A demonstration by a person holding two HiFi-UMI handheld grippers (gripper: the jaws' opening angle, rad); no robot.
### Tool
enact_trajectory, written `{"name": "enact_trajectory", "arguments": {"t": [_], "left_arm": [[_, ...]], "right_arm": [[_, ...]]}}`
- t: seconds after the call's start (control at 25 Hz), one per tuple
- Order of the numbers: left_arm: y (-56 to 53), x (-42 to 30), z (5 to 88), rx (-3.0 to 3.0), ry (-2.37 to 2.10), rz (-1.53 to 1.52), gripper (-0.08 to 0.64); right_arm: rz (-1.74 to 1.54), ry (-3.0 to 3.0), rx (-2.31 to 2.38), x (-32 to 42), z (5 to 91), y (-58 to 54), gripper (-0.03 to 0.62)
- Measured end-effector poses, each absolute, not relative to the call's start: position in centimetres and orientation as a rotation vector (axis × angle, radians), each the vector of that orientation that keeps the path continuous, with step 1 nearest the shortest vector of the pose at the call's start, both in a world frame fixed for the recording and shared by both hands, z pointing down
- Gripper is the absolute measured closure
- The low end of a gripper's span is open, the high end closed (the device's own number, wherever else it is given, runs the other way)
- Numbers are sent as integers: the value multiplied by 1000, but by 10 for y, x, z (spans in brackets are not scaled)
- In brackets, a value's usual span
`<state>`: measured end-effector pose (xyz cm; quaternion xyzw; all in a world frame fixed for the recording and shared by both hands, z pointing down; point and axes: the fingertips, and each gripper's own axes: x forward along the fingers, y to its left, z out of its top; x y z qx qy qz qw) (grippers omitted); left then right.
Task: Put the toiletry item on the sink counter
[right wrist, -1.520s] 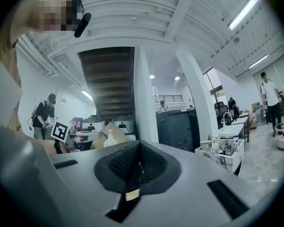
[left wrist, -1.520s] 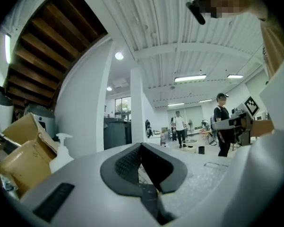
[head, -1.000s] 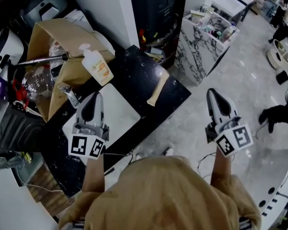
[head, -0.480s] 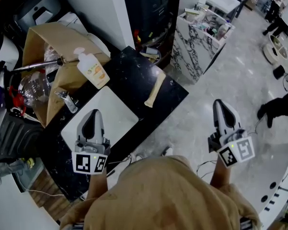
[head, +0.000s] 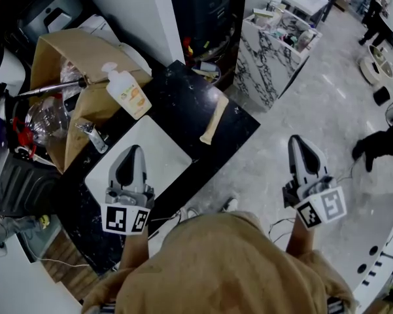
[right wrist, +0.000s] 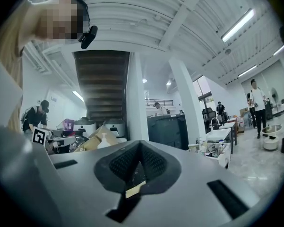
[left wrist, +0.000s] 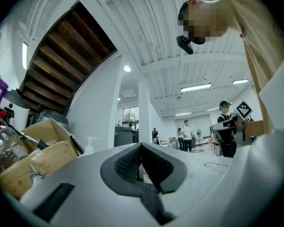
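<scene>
Both claws pressed together, empty: left claw (head: 131, 152) over sink (head: 160, 146), right claw (head: 298, 142) off the desk (head: 183, 97). Pump bottle (head: 127, 91) leans on cardboard box (head: 59, 51). Risk: the slanted, smooth bottle slips from an off-centre pinch and drops.

In the head view, the left gripper (head: 132, 152) covers the lower part of the sink basin (head: 162, 150), and the person's shoulders (head: 222, 267) hide the near end of the black counter (head: 183, 100). The label on the pump bottle (head: 129, 91) is too small to read. The cardboard box (head: 59, 51) at upper left hides much of its clutter. A dark figure (head: 379, 150) at the right edge is cut off.
</scene>
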<state>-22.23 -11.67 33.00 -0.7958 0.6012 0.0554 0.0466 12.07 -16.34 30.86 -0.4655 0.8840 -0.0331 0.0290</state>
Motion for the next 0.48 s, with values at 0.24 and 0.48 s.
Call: {"name": "enact_trajectory", "arguments": {"t": [0.24,0.48], "left_arm": [[-116,-227,331,-2436,1835,181,555],[-117,-228,333,-2447,1827,185,555]], "right_arm": [[-100,2740,-1438,114,312,-161,591],[-90,2744,-1442,109,312,-158,591]]}}
